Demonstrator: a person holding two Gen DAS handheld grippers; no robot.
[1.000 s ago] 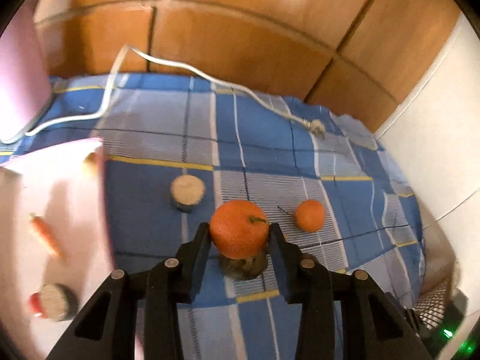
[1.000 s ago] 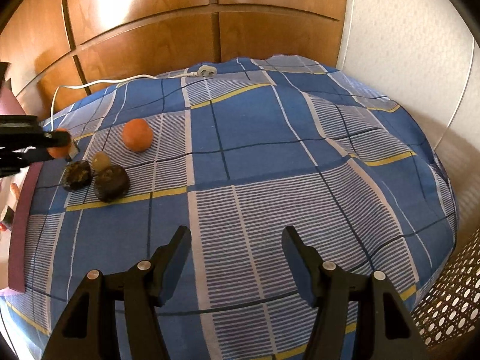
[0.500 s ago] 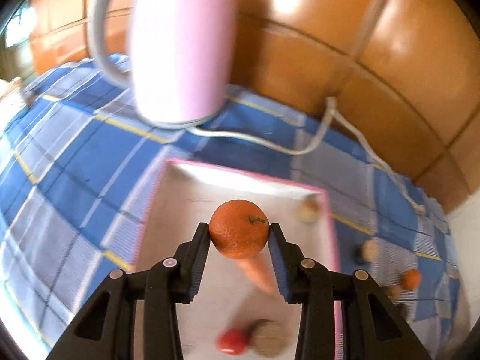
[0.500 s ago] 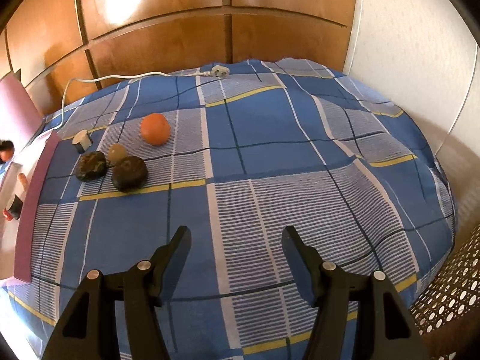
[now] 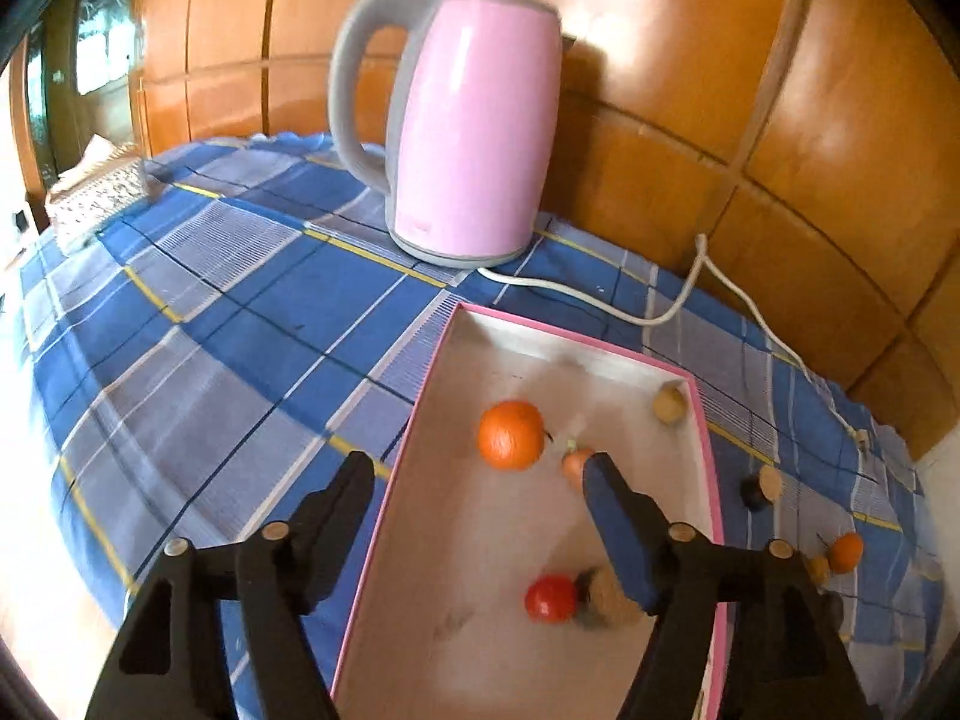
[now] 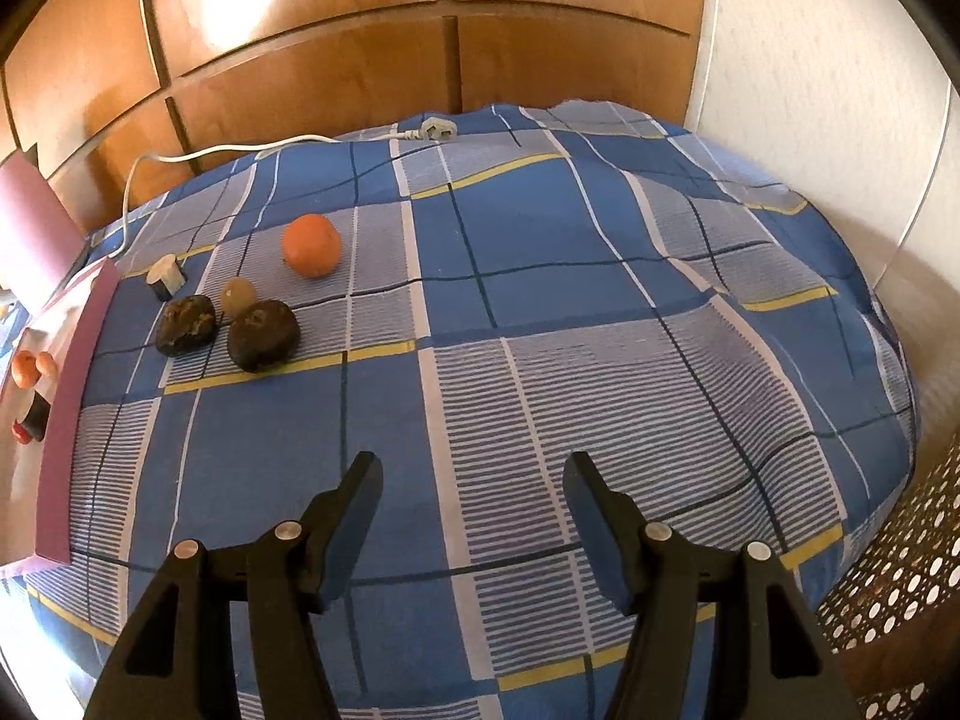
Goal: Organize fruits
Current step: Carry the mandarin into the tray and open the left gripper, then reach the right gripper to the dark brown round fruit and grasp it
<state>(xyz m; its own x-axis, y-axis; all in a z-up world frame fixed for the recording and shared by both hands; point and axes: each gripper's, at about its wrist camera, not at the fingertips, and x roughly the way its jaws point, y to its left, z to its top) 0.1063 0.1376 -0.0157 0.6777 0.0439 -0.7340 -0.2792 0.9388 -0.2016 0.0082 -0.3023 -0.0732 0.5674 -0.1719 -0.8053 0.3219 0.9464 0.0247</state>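
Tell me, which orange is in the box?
The bigger orange, lying inside the pink box beside the carrot. The other orange sits out on the blue cloth.

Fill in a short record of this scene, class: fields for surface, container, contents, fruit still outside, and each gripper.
surface: blue checked cloth
container: shallow pink-rimmed white tray
contents: round orange mandarin, small red tomato, carrot, two cork-like pieces
fruit still outside: second orange mandarin, two dark lumpy fruits, small tan ball
left gripper: jaws just opened, nothing between them, mandarin released over tray
right gripper: open, empty, above cloth
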